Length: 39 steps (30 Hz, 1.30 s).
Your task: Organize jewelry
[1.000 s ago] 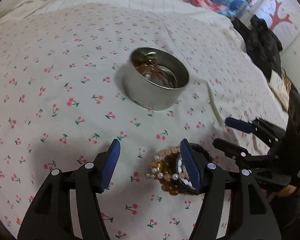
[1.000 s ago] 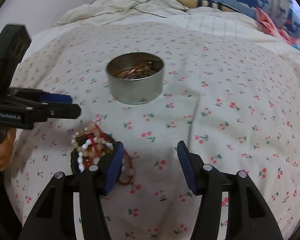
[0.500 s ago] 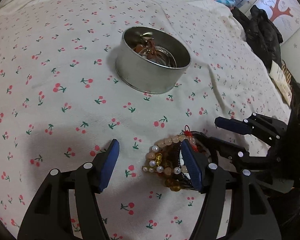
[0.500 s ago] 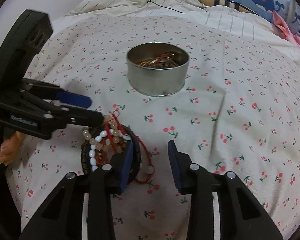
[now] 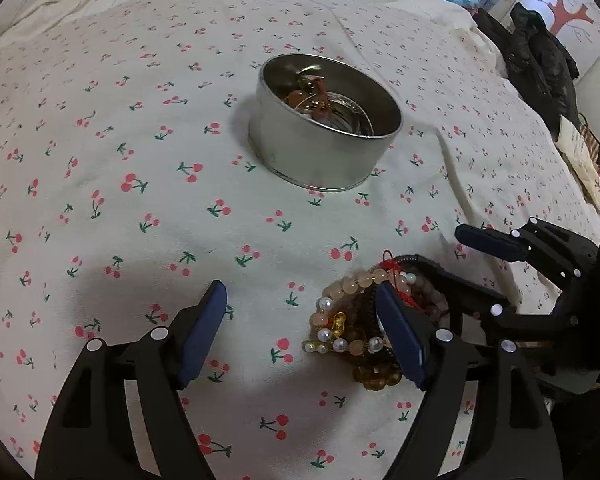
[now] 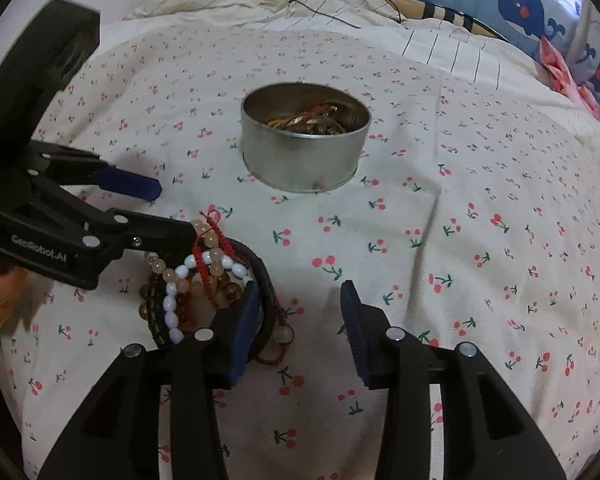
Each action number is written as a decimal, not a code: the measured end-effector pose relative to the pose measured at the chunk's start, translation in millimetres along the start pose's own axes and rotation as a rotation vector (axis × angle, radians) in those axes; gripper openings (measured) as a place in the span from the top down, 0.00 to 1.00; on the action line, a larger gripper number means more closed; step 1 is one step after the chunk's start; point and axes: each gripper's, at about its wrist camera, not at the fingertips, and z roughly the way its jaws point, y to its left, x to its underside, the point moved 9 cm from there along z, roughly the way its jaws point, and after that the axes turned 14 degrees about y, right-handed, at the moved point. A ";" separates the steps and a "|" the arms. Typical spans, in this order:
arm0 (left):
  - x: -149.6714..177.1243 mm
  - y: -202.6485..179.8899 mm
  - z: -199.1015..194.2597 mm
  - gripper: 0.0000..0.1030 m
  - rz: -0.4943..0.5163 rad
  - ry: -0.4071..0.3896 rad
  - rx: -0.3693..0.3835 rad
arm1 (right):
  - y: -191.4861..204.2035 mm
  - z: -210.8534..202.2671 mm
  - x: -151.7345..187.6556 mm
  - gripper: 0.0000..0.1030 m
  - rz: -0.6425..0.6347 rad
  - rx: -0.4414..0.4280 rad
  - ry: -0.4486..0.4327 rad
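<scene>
The bracelet pile point(image 6: 204, 280) lies on the sheet point(image 6: 440, 200), nearer the camera than the tin point(image 6: 304, 148) and well apart from it. Left gripper point(image 5: 300, 332): jaws have just been opening, now wide; its right finger rests on the pile's edge, nothing clamped. Right gripper point(image 6: 300, 320): jaws have just widened slightly, part open, empty. The pile lies left of its gap, against its left finger. Both grippers are equally near.

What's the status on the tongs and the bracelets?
Left tongs open, just widened. Right tongs open, one finger in the bracelet pile. Nothing gripped. Tin already holds jewelry, path clear.
</scene>
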 end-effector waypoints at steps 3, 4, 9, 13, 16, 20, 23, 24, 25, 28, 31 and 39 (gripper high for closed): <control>-0.7 15.0 1.5 0.28 -0.029 -0.001 -0.084 | -12.4 2.0 0.3 0.60 0.015 0.096 0.006; -0.5 17.9 1.4 0.28 -0.039 0.000 -0.077 | -16.4 1.5 0.5 0.60 0.031 0.090 0.009; -0.5 15.6 -3.4 0.28 -0.047 -0.013 -0.004 | -19.8 -2.3 -1.0 0.60 0.051 0.061 0.000; 2.5 2.4 0.6 0.27 0.019 0.000 -0.018 | -16.5 6.6 4.4 0.60 0.017 0.109 0.034; 0.5 14.5 2.4 0.27 0.005 -0.005 -0.167 | -30.9 7.6 6.3 0.60 0.068 0.145 0.046; -3.3 33.7 -8.5 0.27 -0.069 -0.043 -0.183 | -44.0 0.5 5.6 0.60 0.129 0.109 0.029; -5.2 26.0 -12.5 0.27 -0.043 -0.066 -0.148 | -38.6 2.1 6.0 0.60 0.107 0.095 0.038; -5.5 18.9 -11.3 0.27 -0.018 -0.064 -0.135 | -36.7 3.2 6.5 0.60 0.102 0.088 0.043; -5.7 13.1 -8.4 0.27 0.000 -0.058 -0.130 | -35.1 4.4 6.7 0.60 0.098 0.082 0.049; -2.1 1.7 2.0 0.27 0.048 -0.026 -0.149 | -34.6 7.5 9.2 0.60 0.098 0.080 0.059; -1.4 -2.4 6.7 0.27 0.060 -0.028 -0.174 | -32.1 9.4 9.8 0.64 0.102 0.072 0.061; -2.1 -13.2 3.7 0.92 0.110 -0.025 -0.147 | -29.9 11.3 8.1 0.89 0.123 -0.018 0.071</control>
